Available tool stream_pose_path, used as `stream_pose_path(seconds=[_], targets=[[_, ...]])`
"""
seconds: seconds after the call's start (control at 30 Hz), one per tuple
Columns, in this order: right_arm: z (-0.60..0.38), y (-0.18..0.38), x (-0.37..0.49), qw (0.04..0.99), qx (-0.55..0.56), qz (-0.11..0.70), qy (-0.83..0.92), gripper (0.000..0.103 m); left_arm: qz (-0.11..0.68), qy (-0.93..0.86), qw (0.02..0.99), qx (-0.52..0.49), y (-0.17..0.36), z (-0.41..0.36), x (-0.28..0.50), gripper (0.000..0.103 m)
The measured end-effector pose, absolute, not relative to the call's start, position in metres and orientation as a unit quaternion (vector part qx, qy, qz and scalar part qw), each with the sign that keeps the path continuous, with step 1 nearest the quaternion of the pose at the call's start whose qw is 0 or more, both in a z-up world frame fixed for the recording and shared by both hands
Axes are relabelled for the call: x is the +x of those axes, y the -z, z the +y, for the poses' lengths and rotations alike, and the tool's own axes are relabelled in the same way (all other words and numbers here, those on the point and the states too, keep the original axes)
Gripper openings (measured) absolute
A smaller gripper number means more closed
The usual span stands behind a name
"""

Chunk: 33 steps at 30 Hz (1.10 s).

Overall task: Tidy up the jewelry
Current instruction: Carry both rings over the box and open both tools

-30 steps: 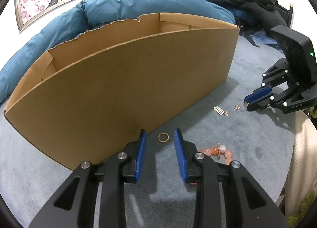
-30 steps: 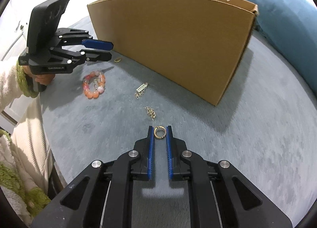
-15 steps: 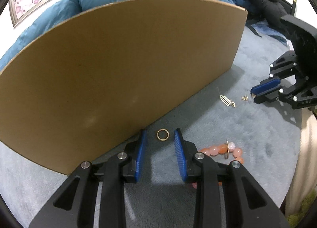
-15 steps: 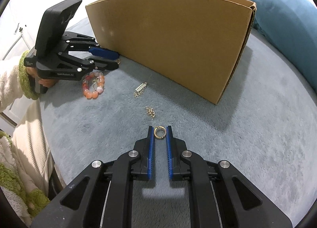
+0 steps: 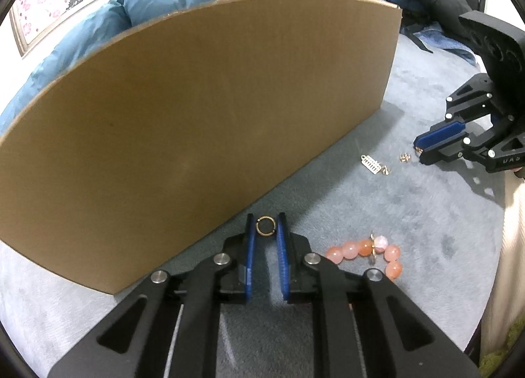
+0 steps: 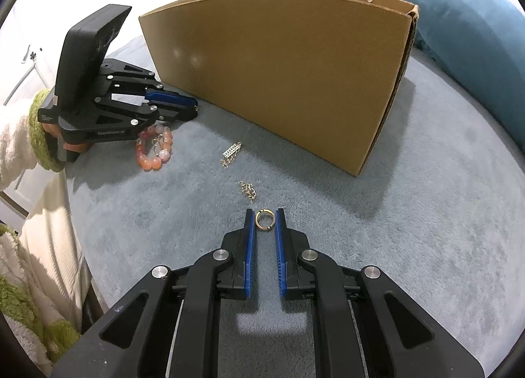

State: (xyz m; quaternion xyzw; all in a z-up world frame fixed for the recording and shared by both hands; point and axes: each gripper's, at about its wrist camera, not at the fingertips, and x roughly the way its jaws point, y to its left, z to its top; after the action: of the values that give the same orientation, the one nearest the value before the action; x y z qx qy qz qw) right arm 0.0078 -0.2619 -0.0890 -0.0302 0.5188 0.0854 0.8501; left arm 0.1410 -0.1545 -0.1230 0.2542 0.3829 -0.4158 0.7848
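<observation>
left tongs (image 5: pixel 265 225) have just been closing and now pinch a gold ring (image 5: pixel 265 225) beside the cardboard box (image 5: pixel 197 122); pink bead bracelet (image 5: pixel 367 253) just right of them on the bed (image 5: pixel 426 230); right tongs (image 6: pixel 265 219) pinch a second gold ring (image 6: pixel 264 219).

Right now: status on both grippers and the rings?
Left gripper just closed on a gold ring. Right gripper shut on second gold ring. Bead bracelet, chains loose on blanket; cardboard box unobstructed.
</observation>
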Motion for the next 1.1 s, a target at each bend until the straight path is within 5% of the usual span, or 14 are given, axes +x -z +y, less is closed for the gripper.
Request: stream_pose_path(seconds=[0.5,0.8,1.1], targets=[[-0.257,0.028,-0.015,0.887,-0.034,0.457,-0.064,0.01,0.313,0.402,0.832,0.221,0.048,-0.127,0.107,0.011],[-0.243,-0.053,0.003,0.936,-0.011,0.342,-0.08,0.01,0.266,0.395,0.871,0.122,-0.036,-0.114,0.126,0.011],[-0.261,-0.027,0.074,0.931,0.043,0.363,-0.012,0.01,0.301,0.345,0.877,0.146,-0.03,-0.156,0.184,0.011]])
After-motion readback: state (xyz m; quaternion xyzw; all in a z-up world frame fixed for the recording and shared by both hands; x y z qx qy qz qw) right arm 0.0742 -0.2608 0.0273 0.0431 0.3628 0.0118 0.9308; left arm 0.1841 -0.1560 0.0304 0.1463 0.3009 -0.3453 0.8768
